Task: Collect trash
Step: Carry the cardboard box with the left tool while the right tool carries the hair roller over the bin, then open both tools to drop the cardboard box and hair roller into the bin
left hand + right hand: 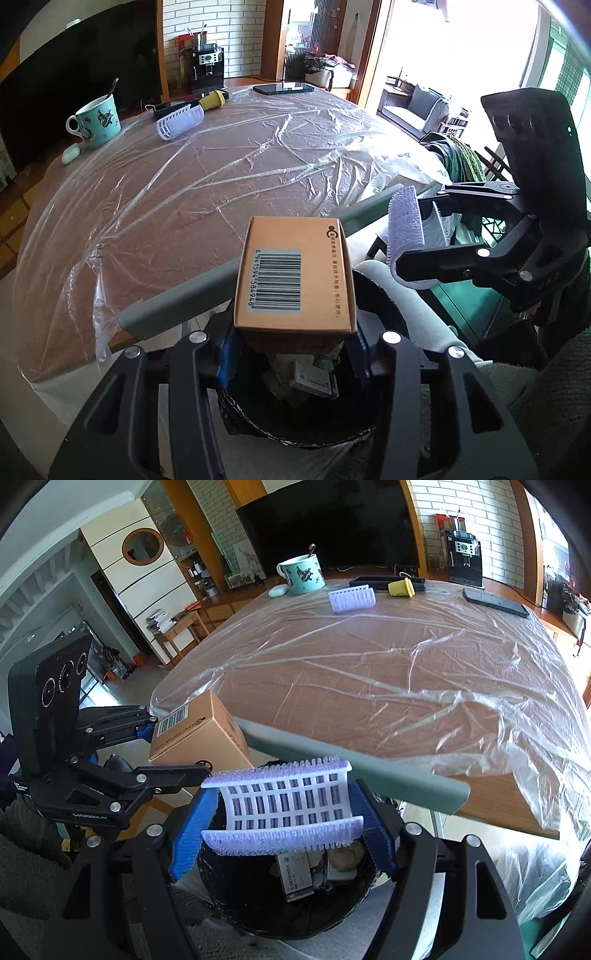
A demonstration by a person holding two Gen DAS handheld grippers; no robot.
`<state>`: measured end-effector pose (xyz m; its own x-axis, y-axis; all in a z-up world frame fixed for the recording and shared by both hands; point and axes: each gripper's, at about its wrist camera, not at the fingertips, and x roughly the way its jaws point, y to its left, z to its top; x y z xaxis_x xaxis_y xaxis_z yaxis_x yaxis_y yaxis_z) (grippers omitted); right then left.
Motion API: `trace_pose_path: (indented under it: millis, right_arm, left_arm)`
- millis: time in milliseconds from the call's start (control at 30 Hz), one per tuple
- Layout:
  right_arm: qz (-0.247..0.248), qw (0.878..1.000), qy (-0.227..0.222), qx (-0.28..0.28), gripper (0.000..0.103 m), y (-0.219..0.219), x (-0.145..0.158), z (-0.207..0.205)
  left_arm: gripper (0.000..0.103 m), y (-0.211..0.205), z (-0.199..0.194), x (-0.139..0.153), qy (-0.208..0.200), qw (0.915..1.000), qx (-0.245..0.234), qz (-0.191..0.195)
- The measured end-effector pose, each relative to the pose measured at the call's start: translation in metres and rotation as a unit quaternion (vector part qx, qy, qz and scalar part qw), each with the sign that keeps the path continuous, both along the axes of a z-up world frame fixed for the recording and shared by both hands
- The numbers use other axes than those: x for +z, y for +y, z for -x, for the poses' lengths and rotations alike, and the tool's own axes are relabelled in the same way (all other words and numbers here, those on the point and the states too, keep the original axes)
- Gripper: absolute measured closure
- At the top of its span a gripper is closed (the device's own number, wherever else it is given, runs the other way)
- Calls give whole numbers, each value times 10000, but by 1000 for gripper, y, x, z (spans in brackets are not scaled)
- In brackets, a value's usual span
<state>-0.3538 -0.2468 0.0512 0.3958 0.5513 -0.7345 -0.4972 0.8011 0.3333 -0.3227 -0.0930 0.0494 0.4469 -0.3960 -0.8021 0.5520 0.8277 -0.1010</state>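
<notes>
My left gripper [293, 354] is shut on a brown cardboard box [295, 273] with a barcode and holds it above the black-lined trash bin [295, 428]. The box also shows in the right wrist view [199, 734]. My right gripper [282, 830] is shut on a purple hair roller [288, 805] above the same bin [295, 904]. The roller also shows in the left wrist view [404, 221]. The bin holds paper trash. A second purple roller [180, 121] lies far back on the table, also seen in the right wrist view [351, 598].
The wooden table [388, 672] has a plastic sheet over it. At its far side stand a teal mug [96, 119], a yellow cap [212, 100], a dark tray [173, 106], a phone [283, 88] and a small white case [71, 153]. A grey chair rail [351, 768] crosses above the bin.
</notes>
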Motion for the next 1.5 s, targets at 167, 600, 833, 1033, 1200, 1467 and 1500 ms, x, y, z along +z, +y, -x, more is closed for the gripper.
trace_pose_path:
  millis: [167, 600, 833, 1033, 1200, 1467, 1500]
  right_arm:
    - [138, 9999, 88, 22, 30, 3, -11, 5]
    - [536, 9978, 400, 35, 30, 11, -47, 8]
    - [675, 9958, 608, -77, 30, 9, -69, 6]
    - [801, 9943, 690, -146, 30, 10, -82, 4]
    - [923, 9930, 716, -184, 30, 13, -89, 5]
    - [977, 9921, 765, -204, 30, 13, -96, 2]
    - [987, 9919, 771, -204, 30, 13, -96, 2]
  left_arm:
    - [54, -3, 7, -13, 99, 9999, -22, -137]
    - [54, -10, 10, -54, 382, 9979, -106, -522]
    - [54, -10, 6, -76, 541, 9964, -130, -636]
    - [54, -15, 4, -85, 540, 9954, -157, -781]
    - [54, -17, 2, -91, 545, 9945, -161, -876]
    - [54, -21, -1, -97, 573, 9940, -150, -923]
    - [53, -21, 0, -96, 558, 9944, -203, -878]
